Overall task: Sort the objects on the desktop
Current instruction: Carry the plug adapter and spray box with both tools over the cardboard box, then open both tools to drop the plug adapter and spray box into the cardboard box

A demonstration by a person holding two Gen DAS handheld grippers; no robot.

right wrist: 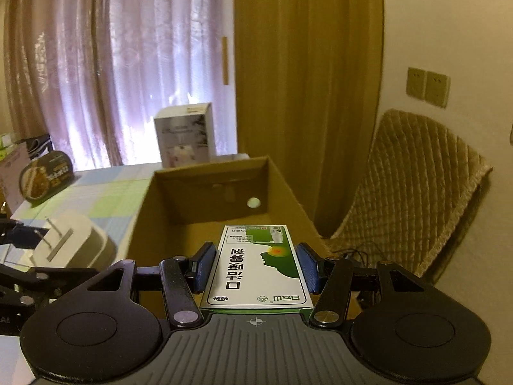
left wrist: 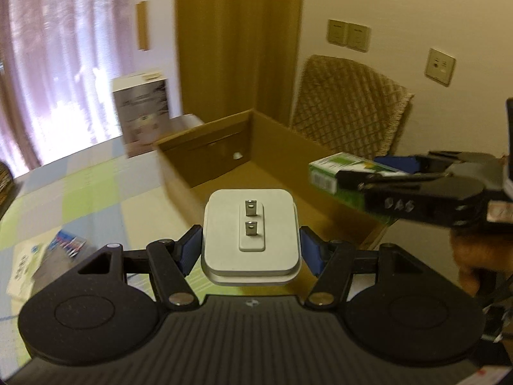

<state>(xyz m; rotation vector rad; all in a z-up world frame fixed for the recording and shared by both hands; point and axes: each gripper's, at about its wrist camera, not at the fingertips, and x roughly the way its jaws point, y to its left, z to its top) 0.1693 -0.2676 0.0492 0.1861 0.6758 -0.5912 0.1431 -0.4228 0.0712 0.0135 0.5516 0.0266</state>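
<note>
My left gripper (left wrist: 251,248) is shut on a white power adapter (left wrist: 251,234), its two metal prongs facing up, held above the near edge of an open cardboard box (left wrist: 205,134). My right gripper (right wrist: 256,266) is shut on a green and white medicine box (right wrist: 259,269), held over the cardboard box (right wrist: 208,173). In the left wrist view the right gripper (left wrist: 381,176) comes in from the right with the medicine box (left wrist: 340,170) over the carton. The right wrist view shows the adapter (right wrist: 72,242) at the left. A small white round thing (right wrist: 253,203) lies inside the carton's far corner.
A checked green and blue cloth (left wrist: 80,192) covers the table. A white product box (left wrist: 141,115) stands behind the carton, a packet with pens (left wrist: 48,253) lies at the left, and an oval food tub (right wrist: 45,176) sits far left. A chair with a quilted cover (left wrist: 349,109) stands behind the carton.
</note>
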